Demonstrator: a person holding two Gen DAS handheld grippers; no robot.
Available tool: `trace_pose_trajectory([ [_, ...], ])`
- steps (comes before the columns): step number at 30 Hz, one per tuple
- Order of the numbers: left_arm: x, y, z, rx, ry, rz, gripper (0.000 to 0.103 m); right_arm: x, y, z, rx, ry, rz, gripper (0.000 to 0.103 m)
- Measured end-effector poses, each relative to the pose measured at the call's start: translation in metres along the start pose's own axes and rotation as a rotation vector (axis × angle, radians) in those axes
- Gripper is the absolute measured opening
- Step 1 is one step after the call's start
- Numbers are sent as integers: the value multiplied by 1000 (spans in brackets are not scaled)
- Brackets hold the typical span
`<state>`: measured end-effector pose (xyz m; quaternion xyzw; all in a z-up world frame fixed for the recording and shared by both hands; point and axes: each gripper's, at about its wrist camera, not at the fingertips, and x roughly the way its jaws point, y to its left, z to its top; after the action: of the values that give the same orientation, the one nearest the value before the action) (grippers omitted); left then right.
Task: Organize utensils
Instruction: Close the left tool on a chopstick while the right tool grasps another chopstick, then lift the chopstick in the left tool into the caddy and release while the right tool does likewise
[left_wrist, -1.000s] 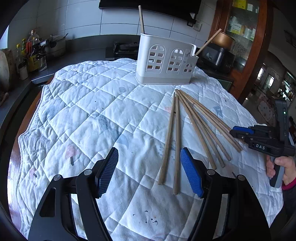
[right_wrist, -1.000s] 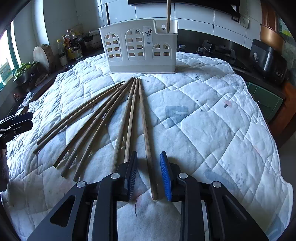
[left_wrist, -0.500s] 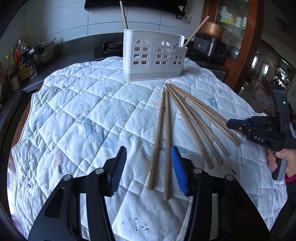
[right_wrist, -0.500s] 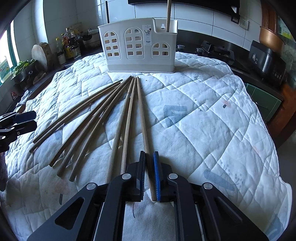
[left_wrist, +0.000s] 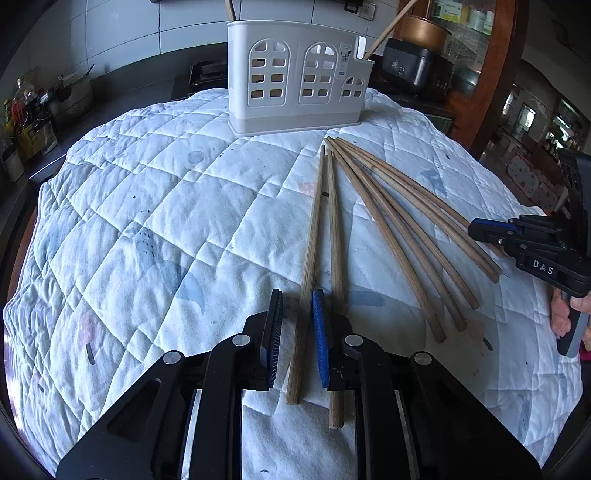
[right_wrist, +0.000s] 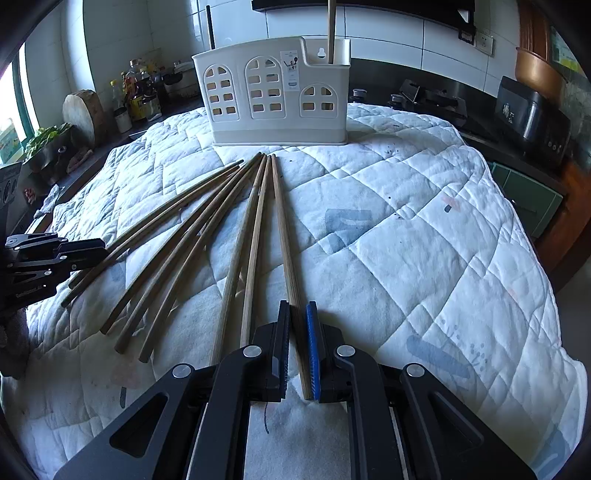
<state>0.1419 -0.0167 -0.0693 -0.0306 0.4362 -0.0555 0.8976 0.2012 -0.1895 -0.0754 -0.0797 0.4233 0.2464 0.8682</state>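
Note:
Several long wooden chopsticks (left_wrist: 391, 229) lie fanned on a white quilted cloth (left_wrist: 166, 221), tips toward a white plastic utensil holder (left_wrist: 295, 77) at the far side; two sticks stand in it. My left gripper (left_wrist: 297, 299) has its jaws narrowed around the leftmost chopstick (left_wrist: 310, 251), with a small gap on the left side. My right gripper (right_wrist: 298, 308) is shut on the rightmost chopstick (right_wrist: 282, 229), which still lies on the cloth (right_wrist: 424, 240). The holder (right_wrist: 273, 92) also shows in the right wrist view. Each gripper shows in the other's view, the right (left_wrist: 476, 227) and the left (right_wrist: 99, 245).
Bottles and jars (right_wrist: 136, 96) and a wooden block (right_wrist: 83, 110) stand on the dark counter at the left. A stove (right_wrist: 424, 96) and a dark appliance (right_wrist: 532, 118) are behind the table at the right. A wooden cabinet (left_wrist: 480, 74) stands far right.
My left gripper moved right over the leftmost chopstick and narrowed its jaws around it. My right gripper closed from a small gap onto the rightmost chopstick.

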Motion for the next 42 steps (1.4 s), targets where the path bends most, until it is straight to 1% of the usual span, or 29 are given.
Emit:
trace_pose_trajectory([
  [6,6,-9,4,28,13,9,16,0,0,0,-2,1,-2,9],
  [10,7,-15,4,61,6,38,15,0,1,-1,-5,-1,-10,9],
  [13,4,-12,4,43,-4,34,8,-1,2,-1,-4,-7,-18,9],
  [15,0,-6,4,10,-10,11,7,-5,3,0,0,-18,-19,8],
  [20,-12,-5,6,4,-47,8,6,-18,9,2,2,-53,-21,7],
  [26,-38,0,13,-15,-130,5,6,-41,19,10,-9,-118,-20,7],
  [30,-57,2,19,-27,-190,-3,6,-61,24,23,-15,-174,-18,7],
  [34,-74,5,27,-50,-242,-45,6,-81,27,40,-18,-234,-12,7],
  [36,-80,5,31,-54,-259,-60,6,-88,28,51,-23,-253,-4,7],
  [38,-83,4,36,-43,-271,-60,6,-94,30,62,-30,-267,-6,7],
  [42,-88,8,50,-46,-278,-82,6,-105,33,88,-58,-285,-4,7],
])
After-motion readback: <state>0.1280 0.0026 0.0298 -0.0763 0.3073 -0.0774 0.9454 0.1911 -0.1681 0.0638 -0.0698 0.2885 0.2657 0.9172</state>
